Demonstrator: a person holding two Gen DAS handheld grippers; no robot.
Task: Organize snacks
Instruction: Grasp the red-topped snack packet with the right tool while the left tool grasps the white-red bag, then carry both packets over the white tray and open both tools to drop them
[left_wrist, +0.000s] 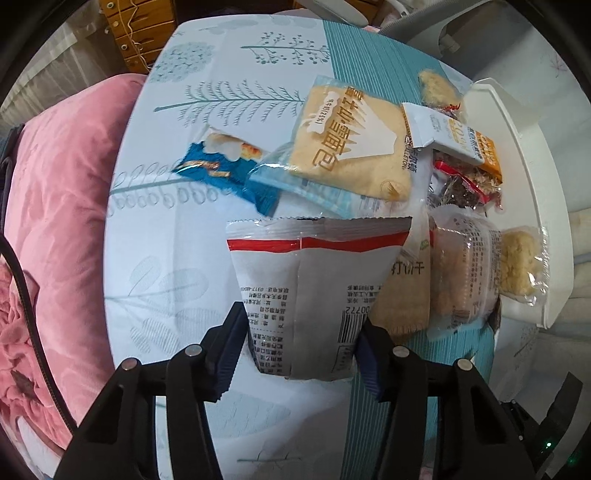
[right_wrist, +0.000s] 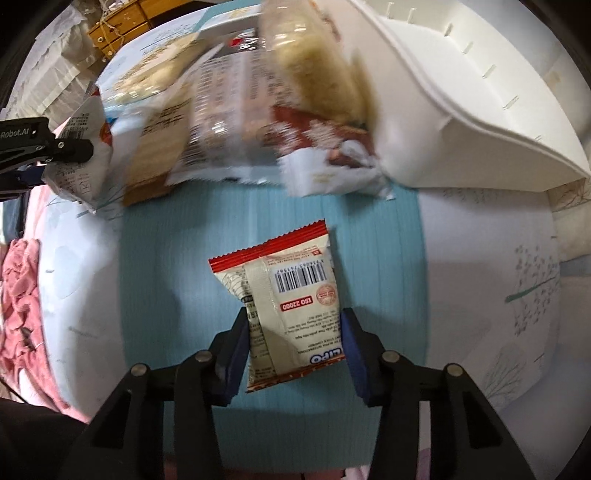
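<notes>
Snacks (left_wrist: 369, 162) lie heaped beside the white bin (right_wrist: 480, 110) on the bed; our left hand-held gripper (left_wrist: 299, 343) pinches a grey packet (left_wrist: 314, 288), the right hand-held gripper (right_wrist: 295, 343) a red-edged packet (right_wrist: 284, 291) — slick film could slip from either.

Home bedroom: printed bedsheet (left_wrist: 221, 92), pink quilt (left_wrist: 66, 206), wooden drawers (left_wrist: 140, 26).
</notes>
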